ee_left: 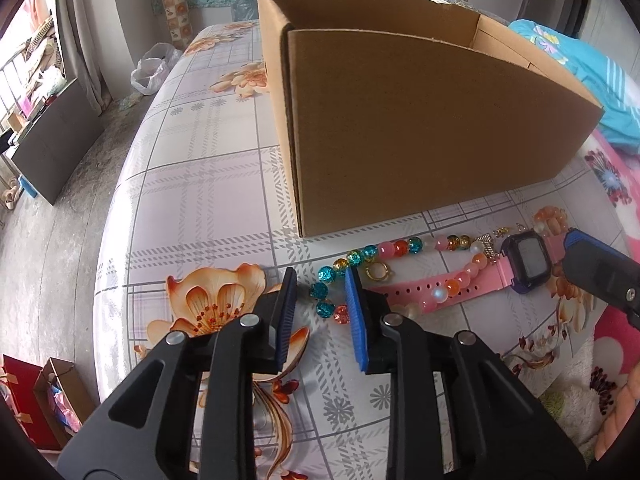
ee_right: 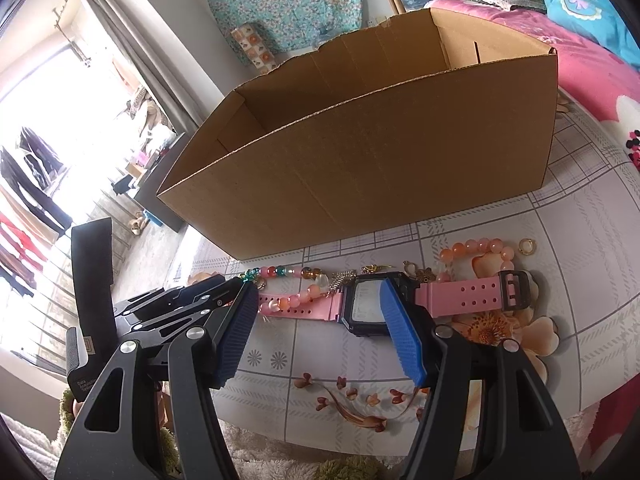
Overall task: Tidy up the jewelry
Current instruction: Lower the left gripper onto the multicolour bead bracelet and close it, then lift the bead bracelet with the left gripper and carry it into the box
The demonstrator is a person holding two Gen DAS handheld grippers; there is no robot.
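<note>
An open cardboard box [ee_left: 420, 120] [ee_right: 380, 168] stands on the floral tablecloth. In front of it lie a multicoloured bead bracelet [ee_left: 362, 258] [ee_right: 280, 272], a pink-strapped digital watch [ee_left: 524, 260] [ee_right: 366, 304], a peach bead bracelet [ee_right: 480, 250] and a gold ring [ee_left: 377, 270] [ee_right: 525, 246]. My left gripper [ee_left: 320, 280] is open, its fingers straddling the teal end of the multicoloured bracelet. My right gripper [ee_right: 316, 292] is open just before the watch; its right fingertip [ee_right: 390, 296] overlaps the watch face. It shows in the left wrist view [ee_left: 592, 264].
The tablecloth [ee_left: 200, 184] [ee_right: 560, 340] ends at a rounded edge on the left. Pink and blue bedding [ee_right: 592, 40] lies behind the box on the right. Small gold charms [ee_right: 424, 274] lie by the watch. A white plastic bag [ee_left: 154, 68] sits on the floor.
</note>
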